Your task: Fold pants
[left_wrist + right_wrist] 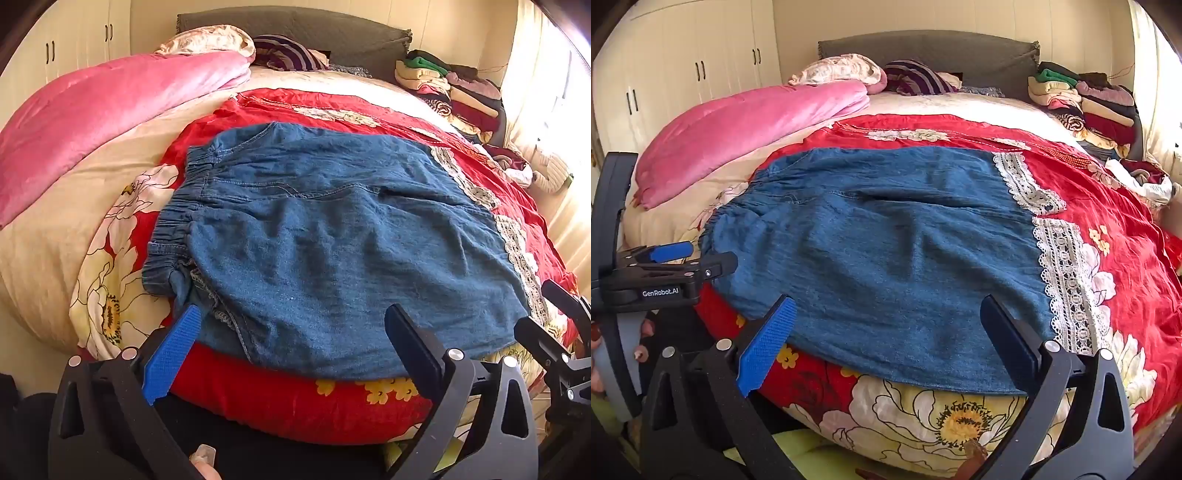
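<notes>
Left wrist view: denim pants (332, 236), lace-trimmed, lay flat on red floral quilt (303, 402). Left claw (291, 347) and right claw (886, 343) tilted down, both released.

We see blue denim pants (332, 236) with white lace trim (1067, 280) at the leg ends. Under the pants lies a red quilt (295, 402) printed with big cream flowers with yellow centres and small yellow blossoms. Left of the pants lies a plain pink blanket (103, 114) over a cream sheet (33, 266). Beyond the pants we see a purple-and-white striped cloth (288, 53) against a grey headboard (295, 26). Right of the pants, far off, a clothes pile (458, 92) shows green, cream, maroon and red. Each gripper we see is black with one blue ribbed pad (173, 350).
</notes>
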